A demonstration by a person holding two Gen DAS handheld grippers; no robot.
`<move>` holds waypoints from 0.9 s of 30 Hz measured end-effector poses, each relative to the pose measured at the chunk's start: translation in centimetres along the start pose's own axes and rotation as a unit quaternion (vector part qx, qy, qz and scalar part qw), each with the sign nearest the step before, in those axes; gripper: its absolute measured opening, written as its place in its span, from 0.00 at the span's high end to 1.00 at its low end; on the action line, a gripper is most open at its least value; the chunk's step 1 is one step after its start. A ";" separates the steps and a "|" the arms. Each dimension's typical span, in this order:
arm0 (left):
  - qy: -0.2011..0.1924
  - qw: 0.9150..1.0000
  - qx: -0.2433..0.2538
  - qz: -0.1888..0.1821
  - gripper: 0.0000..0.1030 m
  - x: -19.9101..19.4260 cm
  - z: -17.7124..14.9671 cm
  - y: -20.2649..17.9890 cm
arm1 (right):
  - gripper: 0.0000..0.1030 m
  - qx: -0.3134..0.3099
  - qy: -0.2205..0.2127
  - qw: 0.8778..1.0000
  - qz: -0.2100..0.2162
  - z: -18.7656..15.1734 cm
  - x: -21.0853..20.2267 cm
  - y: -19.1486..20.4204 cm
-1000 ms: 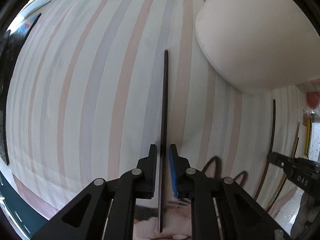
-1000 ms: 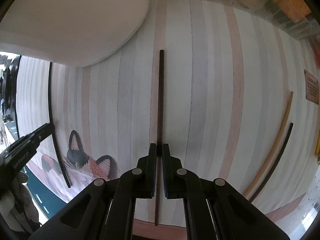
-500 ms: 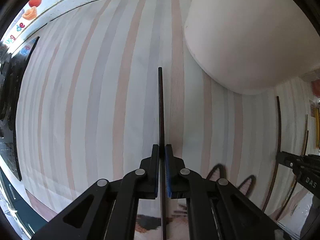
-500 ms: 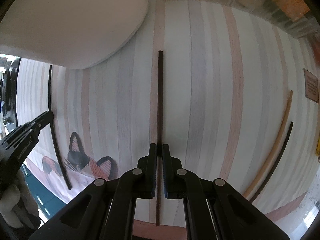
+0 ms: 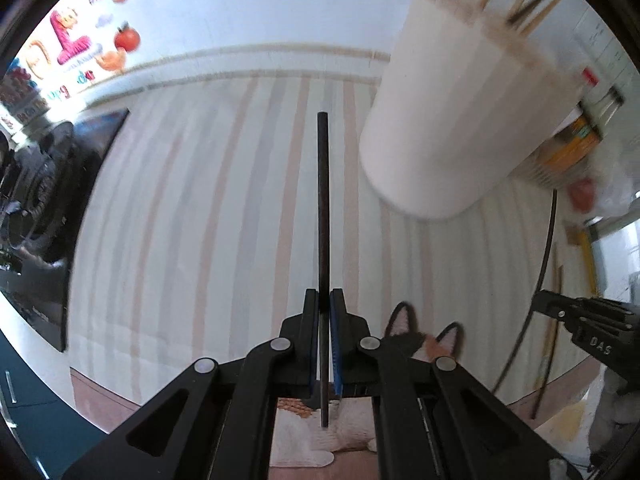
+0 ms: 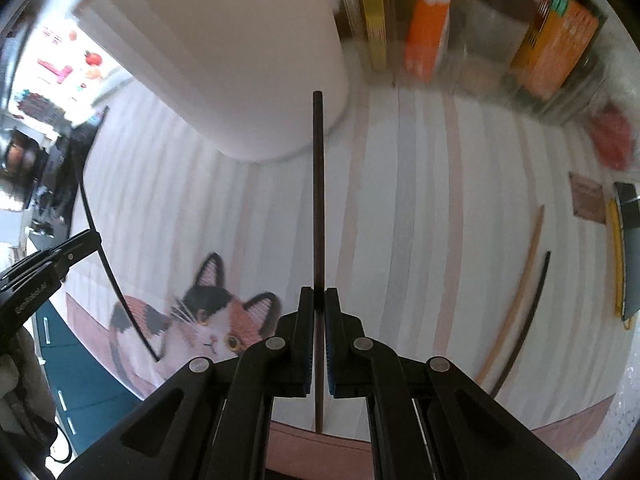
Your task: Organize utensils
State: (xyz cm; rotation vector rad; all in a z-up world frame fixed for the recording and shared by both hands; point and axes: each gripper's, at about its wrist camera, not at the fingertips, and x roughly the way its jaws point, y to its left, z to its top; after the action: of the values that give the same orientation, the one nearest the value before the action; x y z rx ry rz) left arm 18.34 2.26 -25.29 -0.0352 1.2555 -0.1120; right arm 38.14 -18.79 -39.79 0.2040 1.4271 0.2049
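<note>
Left gripper (image 5: pixel 324 308) is clenched on a dark chopstick (image 5: pixel 322 216), pinched low on the shaft so most of its length runs straight ahead of the jaws and a short stub trails behind; judged a grip chosen to keep the tip steerable. Right gripper (image 6: pixel 319 308) is clamped the same way on a second dark chopstick (image 6: pixel 318 200), also pointing forward along the fingers. The white holder cup (image 5: pixel 460 120) stands ahead and to the right of the left gripper, ahead and to the left of the right one, so it sits between the two. Chopstick ends already poke out of its top (image 5: pixel 520 0), which marks it as the collection point. Both held sticks appear raised off the striped mat (image 5: pixel 180 220) covering the tabletop, tips aimed toward the cup; likely step is carrying them to the opening. Two more chopsticks, one pale (image 6: pixel 516 300) and one dark (image 6: pixel 524 324), lie on the mat to the right of the right gripper, not yet collected. View edges are blurred; the cup opening is not visible in the right wrist view.
</note>
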 end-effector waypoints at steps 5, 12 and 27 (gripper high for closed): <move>-0.066 0.998 0.009 -0.004 0.98 -5.6 2.9 -1.1 | 0.96 -0.009 -0.063 0.998 0.011 0.4 -3.9 1.1; -0.132 0.991 0.020 -0.013 0.98 -8.3 6.2 -0.4 | 0.96 -0.022 -0.138 0.990 0.006 2.1 -8.5 1.4; -0.156 0.986 0.046 0.023 0.98 -6.0 9.0 0.3 | 0.98 0.138 -0.076 0.982 0.106 3.5 -6.6 -2.9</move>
State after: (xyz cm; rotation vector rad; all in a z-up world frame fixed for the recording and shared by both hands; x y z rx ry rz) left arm 25.05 2.90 -16.90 0.0544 0.9358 -0.1206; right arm 40.82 -23.37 -33.74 0.5891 1.2771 0.1611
